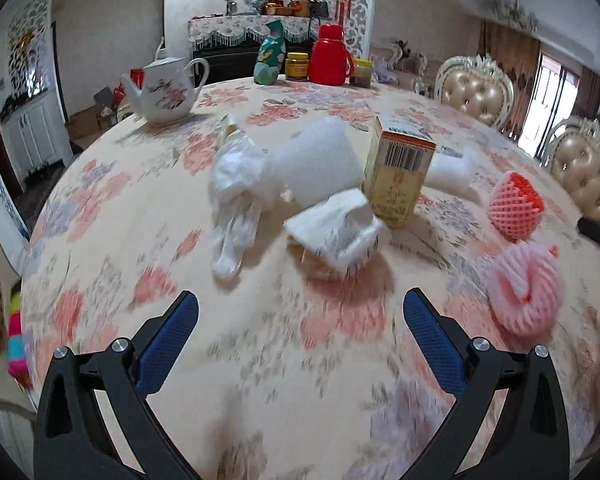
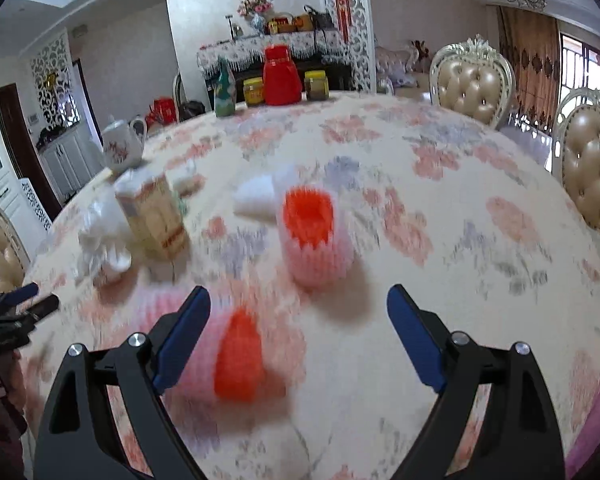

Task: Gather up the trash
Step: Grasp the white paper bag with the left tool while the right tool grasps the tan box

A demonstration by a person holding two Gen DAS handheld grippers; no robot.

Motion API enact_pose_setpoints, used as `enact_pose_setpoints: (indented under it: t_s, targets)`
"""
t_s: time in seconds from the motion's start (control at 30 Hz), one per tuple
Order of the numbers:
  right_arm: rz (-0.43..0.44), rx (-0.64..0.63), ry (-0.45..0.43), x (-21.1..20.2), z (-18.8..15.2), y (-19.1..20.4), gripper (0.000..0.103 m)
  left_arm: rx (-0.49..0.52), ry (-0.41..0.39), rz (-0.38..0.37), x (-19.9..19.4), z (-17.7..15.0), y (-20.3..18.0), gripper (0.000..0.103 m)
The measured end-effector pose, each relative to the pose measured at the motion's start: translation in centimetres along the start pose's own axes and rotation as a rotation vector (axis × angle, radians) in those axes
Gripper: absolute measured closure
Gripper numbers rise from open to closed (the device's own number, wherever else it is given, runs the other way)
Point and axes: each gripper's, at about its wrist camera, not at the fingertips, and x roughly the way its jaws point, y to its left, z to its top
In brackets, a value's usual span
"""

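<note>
Trash lies on the floral tablecloth [image 1: 259, 360]. In the left wrist view my left gripper [image 1: 301, 304] is open and empty, just short of a crumpled white paper wrapper [image 1: 336, 232]. Beyond it lie a white plastic bag [image 1: 235, 200], white foam [image 1: 320, 160] and a yellow carton [image 1: 400, 172]. Two pink foam fruit nets [image 1: 516, 204] [image 1: 524, 288] lie to the right. In the right wrist view my right gripper [image 2: 298, 300] is open and empty. One pink-and-orange net [image 2: 235, 356] lies between its fingers, the other [image 2: 316, 232] stands just beyond.
A white teapot [image 1: 163, 92] stands at the far left. A red thermos [image 1: 328, 56], jars [image 1: 296, 66] and a green bag [image 1: 269, 56] stand at the table's far edge. Padded chairs [image 2: 472, 84] stand to the right. The left gripper's tips [image 2: 23, 300] show in the right wrist view.
</note>
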Motion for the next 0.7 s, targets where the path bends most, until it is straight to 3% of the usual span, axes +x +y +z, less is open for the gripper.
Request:
enact_pose_setpoints:
  t_s: [0.13,0.37,0.43,0.47,0.5,0.7]
  targets:
    - [-0.01,-0.046,0.022,2.5,2.1,0.8,0.016,0.025,0.04,-0.013,3.1,2.3,-1.5,0.007]
    - [0.016,-0.207,0.034,8.5,7.0,4.7,0.016,0.104,0.097,0.034,7.1,4.3,-3.5,0.007]
    - [0.016,-0.229,0.08,10.6,8.1,5.1,0.016,0.11,0.11,0.028,7.8,4.4,-3.7,0.007]
    - [0.027,-0.232,0.124,12.1,8.6,5.3,0.016,0.109,0.111,0.024,8.0,4.4,-3.7,0.009]
    - [0.033,-0.231,0.135,12.6,8.7,5.5,0.016,0.106,0.119,0.02,8.3,4.3,-3.7,0.019]
    - [0.209,-0.371,0.18,13.5,7.0,10.4,0.016,0.084,0.094,-0.046,7.8,4.0,-3.0,0.025]
